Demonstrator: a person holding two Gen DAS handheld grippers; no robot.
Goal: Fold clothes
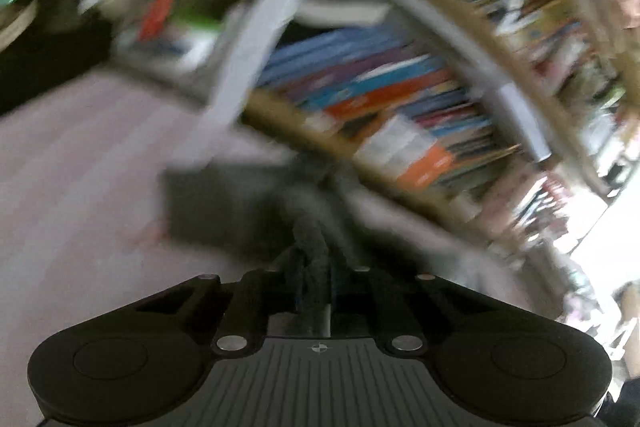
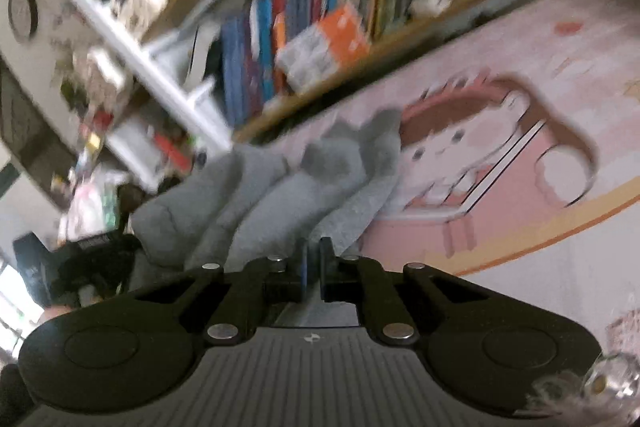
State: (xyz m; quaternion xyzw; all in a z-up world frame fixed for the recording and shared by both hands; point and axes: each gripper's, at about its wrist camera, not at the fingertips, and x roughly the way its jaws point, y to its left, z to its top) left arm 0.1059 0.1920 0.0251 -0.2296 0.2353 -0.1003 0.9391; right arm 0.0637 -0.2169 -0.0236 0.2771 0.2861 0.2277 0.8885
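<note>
Your right tool (image 2: 314, 259) is pinching an edge of the grey garment (image 2: 280, 195), which is bunching in soft ridges just ahead of it over the pink printed mat (image 2: 520, 131). Your left tool (image 1: 316, 263) is pressing together on dark, blurred cloth (image 1: 308, 211). It is looking light, limp and thick, so you are better off gripping hems or corners.
</note>
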